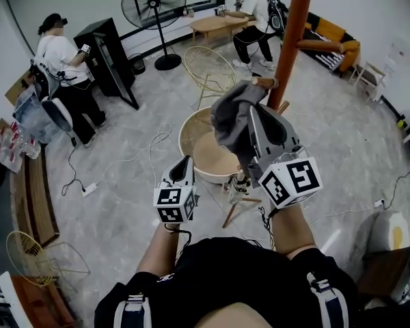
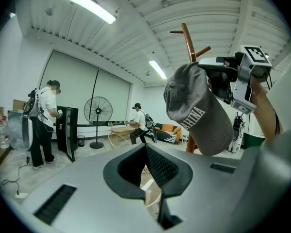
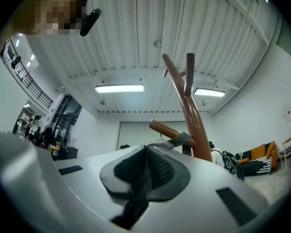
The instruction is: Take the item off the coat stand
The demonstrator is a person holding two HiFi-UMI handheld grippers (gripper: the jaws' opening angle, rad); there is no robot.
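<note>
A grey cap (image 1: 234,118) hangs beside the brown coat stand (image 1: 294,33), with my right gripper (image 1: 251,115) shut on its fabric. Seen from the left gripper view, the cap (image 2: 196,108) droops from the right gripper (image 2: 218,79) in front of the stand (image 2: 186,38). In the right gripper view, a grey strap of the cap (image 3: 178,140) lies over a brown peg (image 3: 162,128) just past the closed jaws (image 3: 146,152). My left gripper (image 1: 184,162) is lower and to the left, away from the cap. Its jaws (image 2: 145,149) are shut with nothing between them.
A round beige tub (image 1: 191,125) stands on the floor below the grippers, with a wire chair (image 1: 208,70) behind it. Further back stand a fan (image 1: 154,5), a black cabinet (image 1: 109,53), a low table and an orange sofa (image 1: 331,36). Two people (image 1: 65,67) (image 1: 254,12) are working nearby. Cables cross the floor (image 1: 89,188).
</note>
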